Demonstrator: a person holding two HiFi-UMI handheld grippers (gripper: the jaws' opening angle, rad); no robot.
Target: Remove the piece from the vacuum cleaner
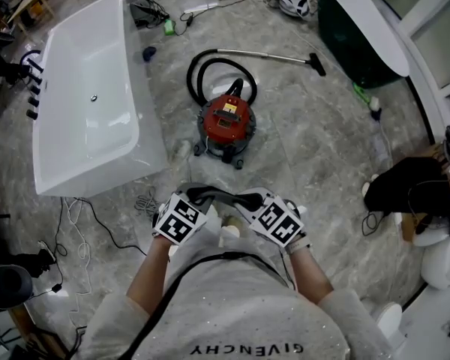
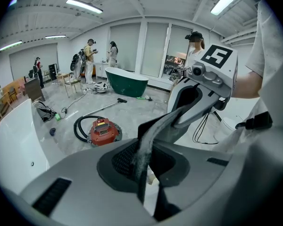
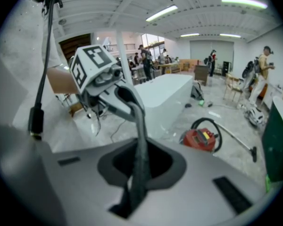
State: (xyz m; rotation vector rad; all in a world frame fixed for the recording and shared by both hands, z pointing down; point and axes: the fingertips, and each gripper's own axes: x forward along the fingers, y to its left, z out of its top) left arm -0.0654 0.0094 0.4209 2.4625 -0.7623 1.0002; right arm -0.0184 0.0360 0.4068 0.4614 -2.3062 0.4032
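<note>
A: Where did the vacuum cleaner (image 1: 226, 122) sit?
B: On the grey floor (image 1: 300, 148), at twelve o'clock from the person and well apart from both grippers. It had a red body with a black hose (image 1: 191, 73) looped behind it, and the wand (image 1: 270, 56) ran off toward two o'clock to the floor nozzle (image 1: 317, 64).
A: And the grippers?
B: Both were held up close to the person's chest. The left gripper (image 2: 146, 145) had its jaws pressed together with nothing between them, and the right gripper (image 3: 141, 140) likewise, closed flat and empty.
A: Did the two touch each other?
B: Their tips met or nearly met in the head view. I couldn't tell which, because the dark jaws ran together there.
A: Anything else about?
B: A white bathtub (image 1: 90, 88) stood at ten o'clock of the vacuum cleaner, near it. A dark green tub (image 1: 345, 43) stood at two o'clock, just beside the nozzle.
</note>
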